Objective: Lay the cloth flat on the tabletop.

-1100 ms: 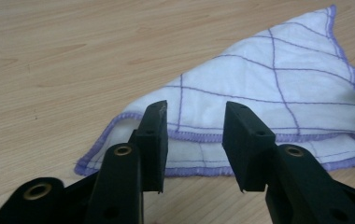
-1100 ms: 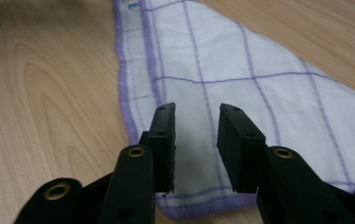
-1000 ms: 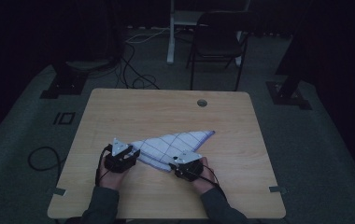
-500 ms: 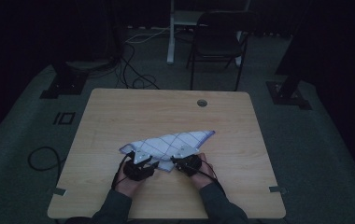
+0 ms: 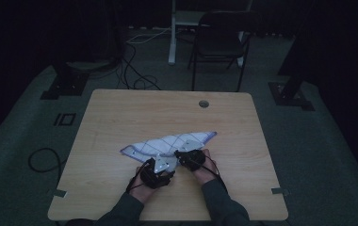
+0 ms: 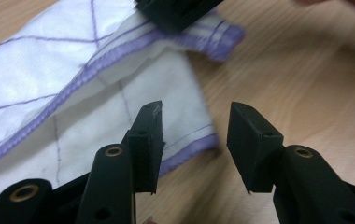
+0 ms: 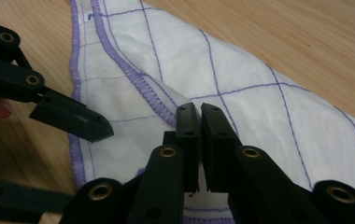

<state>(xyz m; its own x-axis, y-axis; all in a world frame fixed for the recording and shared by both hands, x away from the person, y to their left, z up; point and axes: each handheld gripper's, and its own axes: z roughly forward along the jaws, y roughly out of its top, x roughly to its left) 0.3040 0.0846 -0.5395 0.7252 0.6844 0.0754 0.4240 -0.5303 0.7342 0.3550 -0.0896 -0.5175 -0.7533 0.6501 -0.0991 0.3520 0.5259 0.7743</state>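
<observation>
Looking down from the high view, I am seeing one wooden table (image 5: 120, 122) with one white cloth (image 5: 186, 140) lying folded into a long wedge near its front half, one point reaching toward the table's right side. My two hands are sitting close together at the cloth's near edge: my left gripper (image 5: 160, 165) and my right gripper (image 5: 186, 157) are almost touching each other. One grey plate (image 5: 164, 162) is showing on top of the left gripper.

That view is too dim and small to show the jaws; the gripper views are giving that. In the left gripper view, my left gripper (image 6: 194, 135) is standing spread, its jaws apart over the cloth's (image 6: 40, 79) purple-hemmed corner and the bare wood beside it, with nothing between them. In the right gripper view, my right gripper (image 7: 200, 122) is pressed nearly together, pinching a raised fold of the cloth (image 7: 259, 116) at the purple stitched hem, and one jaw of the left gripper (image 7: 70, 119) is reaching in from the left over the cloth.

Wide bare wood is lying beyond and to both sides of the cloth. One round hole (image 5: 204, 103) is sitting near the far edge. One chair (image 5: 222, 40) is standing on the floor beyond the table.
</observation>
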